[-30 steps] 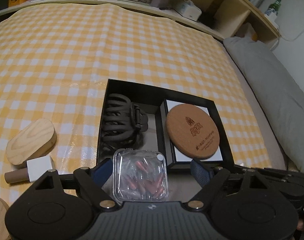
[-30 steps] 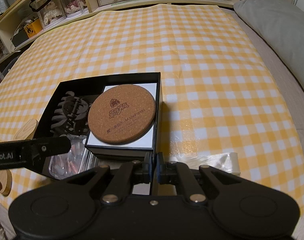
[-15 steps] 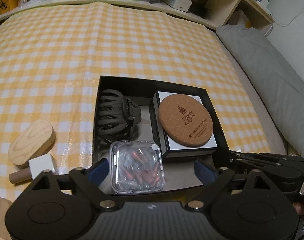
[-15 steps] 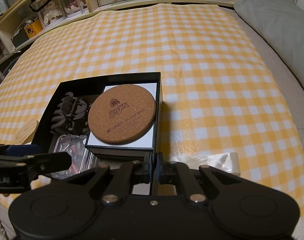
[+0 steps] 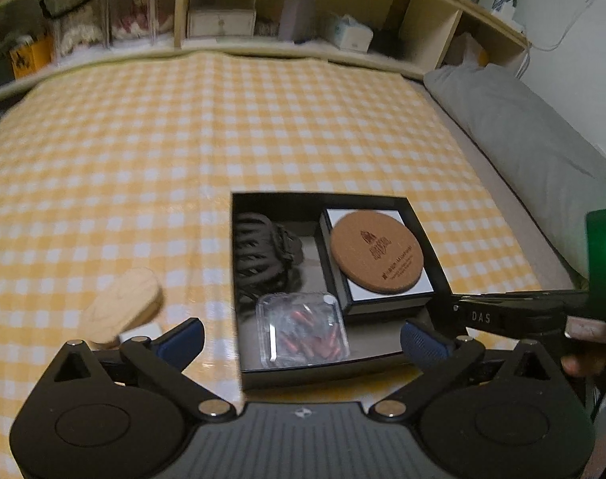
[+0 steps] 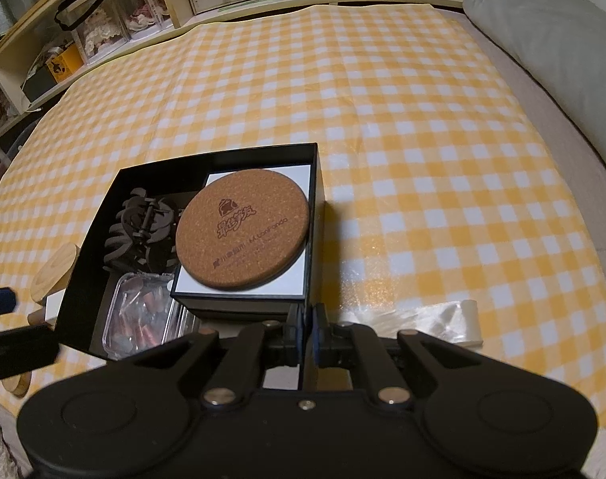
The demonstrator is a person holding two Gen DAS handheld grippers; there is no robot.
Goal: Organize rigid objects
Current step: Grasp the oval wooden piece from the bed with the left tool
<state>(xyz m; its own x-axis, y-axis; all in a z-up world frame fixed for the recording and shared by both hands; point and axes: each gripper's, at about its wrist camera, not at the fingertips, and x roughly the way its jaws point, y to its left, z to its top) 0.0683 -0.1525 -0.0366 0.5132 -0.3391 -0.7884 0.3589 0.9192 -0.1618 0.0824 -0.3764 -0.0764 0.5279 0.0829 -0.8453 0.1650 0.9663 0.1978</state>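
Note:
A black open box [image 5: 315, 195] lies on the yellow checked cloth. Inside it are a dark hair claw [image 5: 263, 251], a clear plastic case [image 5: 303, 331] with red pieces, and a small white-topped box [image 5: 359, 295] with a cork coaster [image 5: 377, 255] on top. My left gripper [image 5: 303, 341] hovers over the box's near edge; its jaws are opening wide, apart from the case. My right gripper [image 6: 307, 335] is shut on the box's near wall [image 6: 307, 319] by the right corner, and it also shows in the left wrist view [image 5: 458, 307].
A wooden oval piece [image 5: 123, 311] and a white block [image 5: 139, 337] lie left of the box. A crumpled clear bag [image 6: 442, 319] lies to its right. A grey pillow [image 5: 522, 127] runs along the right side, with cluttered shelves [image 5: 223, 20] behind the cloth.
My left gripper let go of the clear case, which now rests in the box, then spread wider and drew up and back. The right gripper kept still on the box wall.

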